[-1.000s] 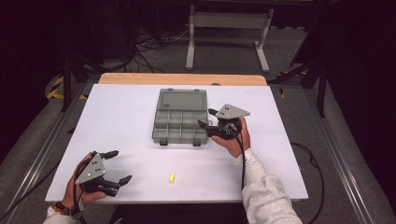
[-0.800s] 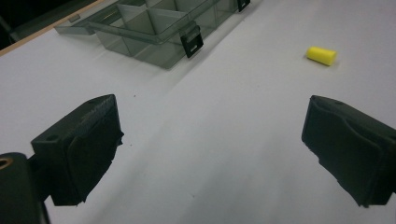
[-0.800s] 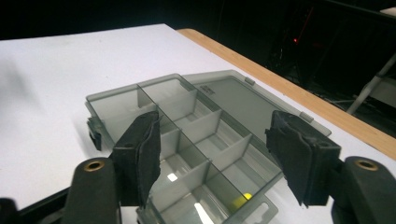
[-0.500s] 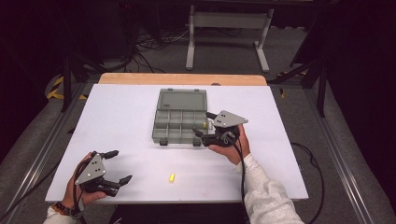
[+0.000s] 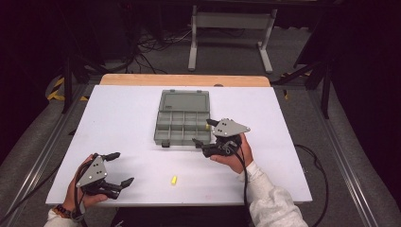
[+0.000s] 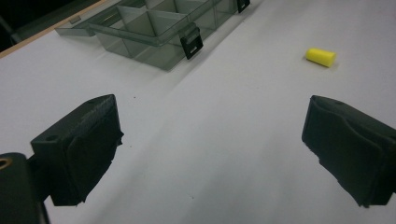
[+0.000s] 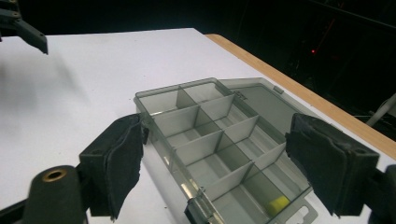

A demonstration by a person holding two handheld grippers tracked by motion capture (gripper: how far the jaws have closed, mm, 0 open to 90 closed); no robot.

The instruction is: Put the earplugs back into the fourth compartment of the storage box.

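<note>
A grey compartment box point(image 5: 182, 124) lies mid-table with its clear lid point(image 5: 184, 100) folded open to the far side. One small yellow piece point(image 5: 207, 126) rests in its near right compartment, and it appears again in the right gripper view point(image 7: 279, 203). Another yellow piece point(image 5: 174, 180) lies loose on the white table near the front edge. My right gripper point(image 5: 204, 132) is open at the box's near right corner, its jaws spanning the box point(image 7: 215, 140). My left gripper point(image 5: 122, 168) is open at the front left, with nothing between its jaws; the loose yellow piece point(image 6: 321, 57) sits ahead of it to the right.
The white table top point(image 5: 118, 118) has a wooden strip point(image 5: 184, 79) along its far edge. Metal rails run down both sides. Cables and a white stand point(image 5: 229, 21) lie on the dark floor beyond. The box's black latches point(image 6: 191, 44) face the front.
My right gripper has moved from the box's right side toward its near right corner, and turned its jaws more over the box. The left gripper has stayed still.
</note>
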